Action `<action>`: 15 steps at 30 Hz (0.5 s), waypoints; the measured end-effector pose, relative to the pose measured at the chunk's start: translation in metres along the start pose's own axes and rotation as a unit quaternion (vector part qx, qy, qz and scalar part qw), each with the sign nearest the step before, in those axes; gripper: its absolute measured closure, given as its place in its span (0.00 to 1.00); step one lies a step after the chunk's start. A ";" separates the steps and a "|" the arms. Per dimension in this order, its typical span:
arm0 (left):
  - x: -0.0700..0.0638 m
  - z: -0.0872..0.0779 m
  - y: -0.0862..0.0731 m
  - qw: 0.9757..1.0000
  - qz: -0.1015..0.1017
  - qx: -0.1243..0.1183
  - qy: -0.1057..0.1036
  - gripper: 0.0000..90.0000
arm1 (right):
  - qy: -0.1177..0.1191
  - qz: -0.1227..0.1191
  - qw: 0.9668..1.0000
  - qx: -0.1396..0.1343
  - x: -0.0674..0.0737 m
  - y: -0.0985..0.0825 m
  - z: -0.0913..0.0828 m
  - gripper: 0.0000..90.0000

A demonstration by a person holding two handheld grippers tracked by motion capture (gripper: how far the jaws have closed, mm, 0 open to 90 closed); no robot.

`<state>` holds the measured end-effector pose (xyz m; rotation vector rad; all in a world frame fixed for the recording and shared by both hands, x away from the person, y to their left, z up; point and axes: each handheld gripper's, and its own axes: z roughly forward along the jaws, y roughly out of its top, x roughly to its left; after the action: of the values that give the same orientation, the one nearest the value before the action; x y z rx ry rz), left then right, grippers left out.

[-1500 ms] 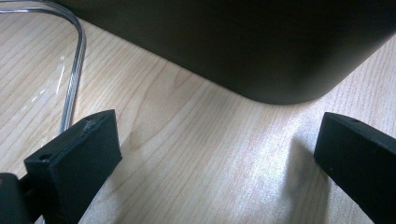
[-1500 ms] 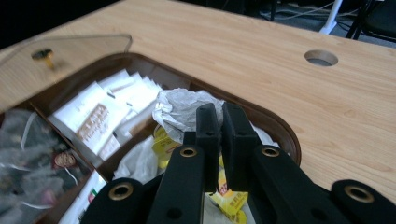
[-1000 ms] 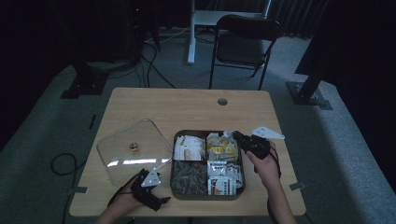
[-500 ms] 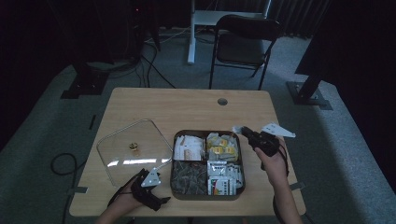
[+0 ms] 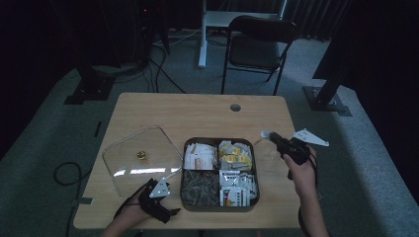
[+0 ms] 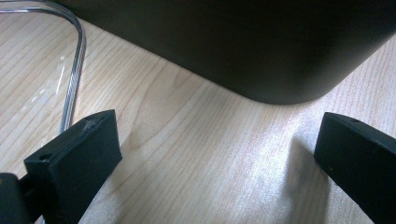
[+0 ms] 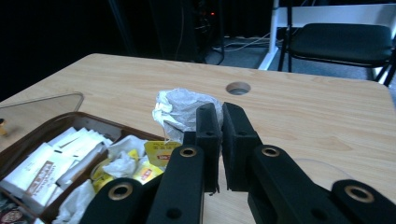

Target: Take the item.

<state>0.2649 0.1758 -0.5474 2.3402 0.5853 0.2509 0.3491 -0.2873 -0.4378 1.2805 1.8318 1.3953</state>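
Right gripper view: jaws of the right gripper point(image 7: 215, 122) pressed together on a crumpled white paper tea bag point(image 7: 181, 111) — bag bulges out on the jaws' left side, a string seems to trail down toward the tray.
Bag position: in the air, above the table edge just right of the dark brown four-compartment tray point(image 5: 185, 168); high view puts the right gripper point(image 5: 272, 138) right of the tray's far right corner, bag point(image 5: 265, 133) at its tip.
Step in hand: looks like carrying one tea bag out of the tray and off to the right.
How to do it well: keep the pinch firm — thin paper, could tear or slip; lift enough that the string clears the tray rim; set down on bare wood before letting go.
Left gripper point(image 5: 165, 213): low at the near table edge, left of the tray; jaws spread, nothing between them, just light wooden table top point(image 6: 196, 154) and the tray's dark outer wall point(image 6: 261, 51).
Tray contents: white packets point(image 5: 198, 155), yellow sachets point(image 5: 235, 155), dark bags point(image 5: 198, 186), white-and-green packets point(image 5: 237, 189).
Around: clear square lid with small gold knob point(image 5: 142, 157) flat on the table left of the tray; round cable hole point(image 5: 235, 107) further back; black folding chair point(image 5: 259, 49) beyond the table.
In the way: nothing on the right-hand strip of table — narrow though, so the drop spot sits close to the edge.
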 end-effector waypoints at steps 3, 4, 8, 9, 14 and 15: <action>0.000 0.000 0.000 1.000 0.000 0.000 0.000 0.00 | -0.009 0.003 1.000 0.002 -0.007 -0.002 -0.003 0.96; 0.000 0.000 0.000 1.000 0.000 0.000 0.000 0.00 | -0.012 0.005 1.000 0.002 -0.010 -0.003 -0.004 0.96; 0.000 0.000 0.000 1.000 0.000 0.000 0.000 0.00 | -0.021 0.016 1.000 -0.002 -0.020 -0.005 -0.010 0.96; 0.000 0.000 0.000 1.000 0.000 0.000 0.000 0.00 | -0.024 0.017 1.000 -0.003 -0.022 -0.005 -0.012 0.96; 0.000 0.000 0.000 1.000 0.000 0.000 0.000 0.01 | -0.037 0.024 0.999 -0.006 -0.034 -0.004 -0.021 0.96; 0.000 0.000 0.000 1.000 0.000 0.000 0.000 0.00 | -0.041 0.025 0.999 -0.008 -0.036 -0.004 -0.023 0.96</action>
<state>0.2650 0.1758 -0.5474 2.3401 0.5853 0.2505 0.3442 -0.3299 -0.4388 1.3637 1.7436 1.3602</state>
